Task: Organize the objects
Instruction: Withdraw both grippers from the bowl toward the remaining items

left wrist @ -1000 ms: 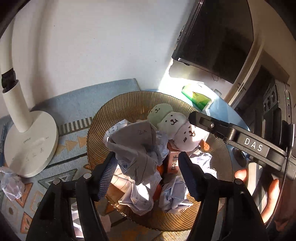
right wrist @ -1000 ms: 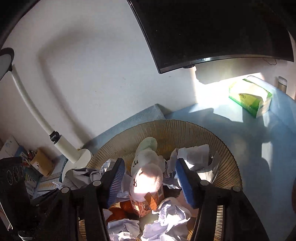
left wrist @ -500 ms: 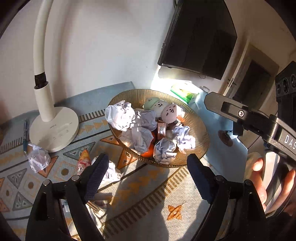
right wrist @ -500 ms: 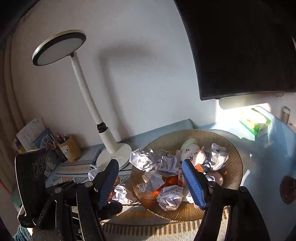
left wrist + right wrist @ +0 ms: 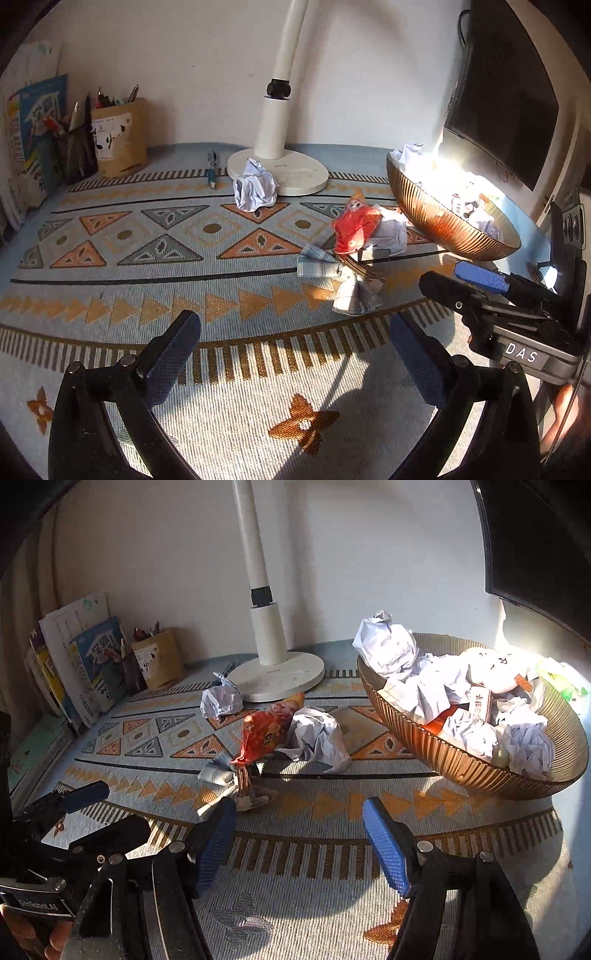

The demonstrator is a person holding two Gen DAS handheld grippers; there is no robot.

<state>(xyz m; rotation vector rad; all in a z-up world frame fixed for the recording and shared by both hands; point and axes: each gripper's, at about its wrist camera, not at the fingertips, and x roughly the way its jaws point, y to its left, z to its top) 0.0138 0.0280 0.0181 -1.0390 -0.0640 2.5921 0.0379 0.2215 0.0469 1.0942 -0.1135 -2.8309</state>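
Note:
A ribbed bronze bowl (image 5: pixel 454 760) at the right holds several crumpled papers, round plush toys and a small carton; it also shows in the left wrist view (image 5: pixel 436 218). On the patterned mat lie a red snack bag (image 5: pixel 266 731), a crumpled paper (image 5: pixel 317 734) beside it, a plaid cloth bow (image 5: pixel 236 779) and another paper ball (image 5: pixel 221 701) by the lamp base. My left gripper (image 5: pixel 291 354) is open and empty above the mat. My right gripper (image 5: pixel 299 842) is open and empty, short of the bow.
A white desk lamp (image 5: pixel 275 672) stands at the back. A pen (image 5: pixel 211 173) lies by it. A brown pen cup (image 5: pixel 118 136) and books (image 5: pixel 74 664) stand at the back left. A dark monitor (image 5: pixel 506 92) is at the right.
Both grippers have pulled back from above the bowl and dropped low over the mat. The loose items on the mat now lie in front of them.

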